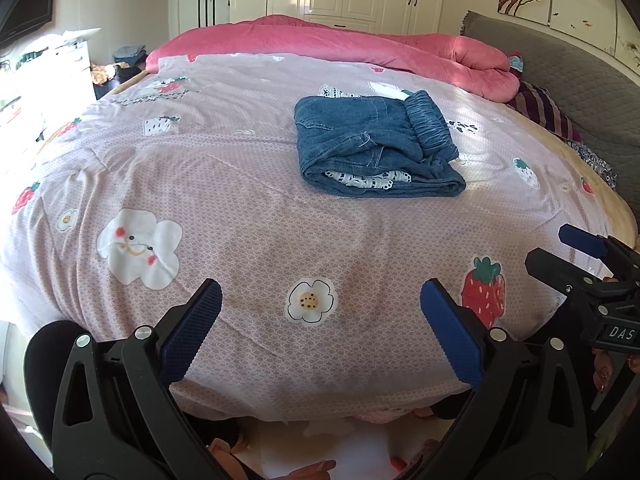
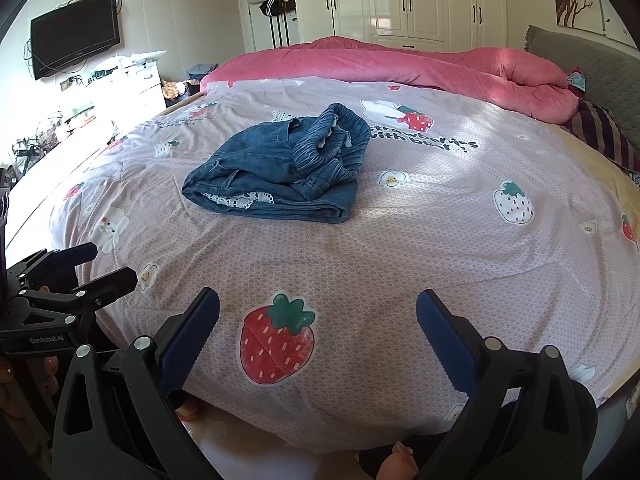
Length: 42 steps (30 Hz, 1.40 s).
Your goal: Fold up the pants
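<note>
The left gripper (image 1: 320, 320) is hovering over the near edge of the bed (image 1: 248, 184), its blue-padded jaws spread wide and grasping nothing. Moving rightward, the pants (image 1: 372, 144) are lying folded into a thick bundle on the patterned bed cover, well apart from both grippers, toward the middle and slightly right in the left wrist view. Further right, the right gripper (image 2: 318, 312) is likewise hanging released, its jaws wide apart and empty, over a printed strawberry near the bed's edge.

The pants are looking like soft denim: limp, moderately heavy for cloth, not slippery, not fragile. Layers are likely sliding over each other if lifted from one point, so the bundle is probably best taken at two places along the doubled near fold (image 2: 260, 210), or at the gathered elastic waistband (image 2: 332, 136), which is bunching up thick and giving the pads something firm. A white lace trim (image 2: 240, 200) is peeking out between layers.

Counted: one pair of pants, two grippers, one bed, one rolled pink quilt (image 1: 340, 40) along the far side.
</note>
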Tool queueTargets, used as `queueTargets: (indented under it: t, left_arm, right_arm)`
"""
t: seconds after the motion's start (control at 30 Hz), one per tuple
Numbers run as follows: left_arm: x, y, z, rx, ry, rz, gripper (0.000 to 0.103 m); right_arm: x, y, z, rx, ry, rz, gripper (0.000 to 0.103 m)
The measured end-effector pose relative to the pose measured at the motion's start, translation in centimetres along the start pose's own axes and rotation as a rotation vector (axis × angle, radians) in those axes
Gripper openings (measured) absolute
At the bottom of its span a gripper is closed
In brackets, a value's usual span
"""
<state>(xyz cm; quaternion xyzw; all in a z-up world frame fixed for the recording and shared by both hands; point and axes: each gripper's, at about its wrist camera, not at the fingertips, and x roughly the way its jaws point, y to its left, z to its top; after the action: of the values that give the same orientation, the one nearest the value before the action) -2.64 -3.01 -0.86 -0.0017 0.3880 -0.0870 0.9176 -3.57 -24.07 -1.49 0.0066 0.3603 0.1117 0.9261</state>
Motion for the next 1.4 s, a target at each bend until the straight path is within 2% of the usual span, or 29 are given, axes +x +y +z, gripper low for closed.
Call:
queueTargets:
  t: [0.8, 1.03, 1.3, 1.37, 1.4]
  left_arm:
    - [0.7, -0.2, -0.1, 0.024, 0.02, 0.036, 0.093]
    - [1.1, 0.2, 0.0, 0.031, 0.017, 0.097, 0.093]
    - [2.3, 3.2, 1.4, -0.036, 0.059, 0.101, 0.093]
    - [2.6, 4.7, 2.6, -0.049, 0.044, 0.107, 0.093]
    - [2.3, 5.7, 3.4, -0.051, 0.006, 0.108, 0.093]
  right_arm:
    - [0.9, -0.5, -0.1, 0.002, 0.018, -0.017, 0.098]
    - [0.9, -1.1, -0.2, 0.013, 0.014, -0.031, 0.098]
    - [1.7, -4.8, 0.9, 0.076, 0.015, -0.091, 0.098]
    - [1.9, -6.9, 1.6, 0.107, 0.002, -0.132, 0.098]
    - [2.0, -8.1, 2.0, 0.124, -0.004, -0.156, 0.098]
